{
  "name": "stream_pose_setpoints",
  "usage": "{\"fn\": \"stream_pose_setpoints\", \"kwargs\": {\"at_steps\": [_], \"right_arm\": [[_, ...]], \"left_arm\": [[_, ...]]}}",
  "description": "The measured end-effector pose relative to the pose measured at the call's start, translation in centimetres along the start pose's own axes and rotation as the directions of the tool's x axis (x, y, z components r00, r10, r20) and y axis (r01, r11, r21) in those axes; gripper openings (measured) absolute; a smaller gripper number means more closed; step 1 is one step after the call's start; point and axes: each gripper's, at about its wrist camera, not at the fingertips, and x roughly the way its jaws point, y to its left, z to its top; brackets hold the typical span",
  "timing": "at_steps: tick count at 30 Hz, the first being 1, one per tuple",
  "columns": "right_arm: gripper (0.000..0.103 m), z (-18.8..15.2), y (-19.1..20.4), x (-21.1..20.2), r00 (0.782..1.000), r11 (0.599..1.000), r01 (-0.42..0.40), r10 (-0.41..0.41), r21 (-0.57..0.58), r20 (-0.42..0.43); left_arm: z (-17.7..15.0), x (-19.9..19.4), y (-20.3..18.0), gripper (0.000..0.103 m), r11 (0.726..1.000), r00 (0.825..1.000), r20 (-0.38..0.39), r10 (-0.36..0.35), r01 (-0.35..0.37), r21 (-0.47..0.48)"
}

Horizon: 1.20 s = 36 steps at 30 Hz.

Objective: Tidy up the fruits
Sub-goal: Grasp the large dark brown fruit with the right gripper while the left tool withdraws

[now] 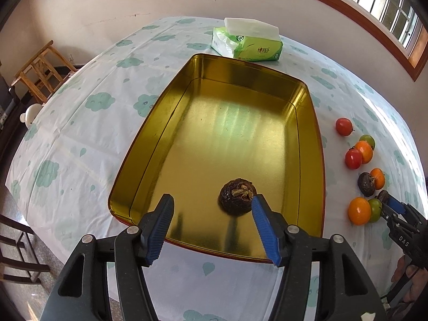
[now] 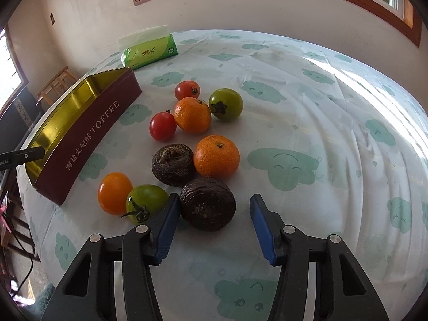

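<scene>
Left tool (image 1: 212, 200) is hanging wide open over the tin (image 1: 149, 144), chestnut (image 1: 236, 196) lying inside; your right tool (image 2: 214, 200) is gaping around a second chestnut (image 2: 208, 204), gripping nothing.

red tomatoes (image 2: 162, 126): 2 | green tomatoes (image 2: 226, 104): 2 | oranges (image 2: 216, 156): 3 | water chestnuts (image 2: 207, 204): 3 | tin (image 1: 310, 144): 1 | tissue pack (image 1: 247, 43): 1

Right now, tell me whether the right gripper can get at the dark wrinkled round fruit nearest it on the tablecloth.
Probably yes. The right gripper is open with the dark wrinkled fruit already between its blue fingers. The green tomato sits just outside the left finger, apparently clear of the closing path.
</scene>
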Motion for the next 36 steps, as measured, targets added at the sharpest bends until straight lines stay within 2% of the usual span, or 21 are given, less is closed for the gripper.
{"fn": "stream_pose_setpoints", "kwargs": {"at_steps": [7, 25, 36], "right_arm": [[0.042, 0.0, 0.2, 0.0, 1.0, 1.0, -0.021, 0.021, 0.01, -0.001], [0.042, 0.0, 0.4, -0.1, 1.0, 1.0, 0.008, -0.008, 0.014, -0.007], [0.041, 0.6, 0.5, -1.4, 0.999, 0.999, 0.038, -0.038, 0.003, 0.02]], "left_arm": [[-0.1, -0.3, 0.1, 0.059, 1.0, 1.0, 0.001, -0.002, 0.002, -0.01], [0.0, -1.1, 0.6, 0.071, 1.0, 1.0, 0.02, 0.008, -0.008, -0.014], [0.2, -1.7, 1.3, 0.075, 1.0, 0.999, 0.039, 0.007, -0.006, -0.026]]}}
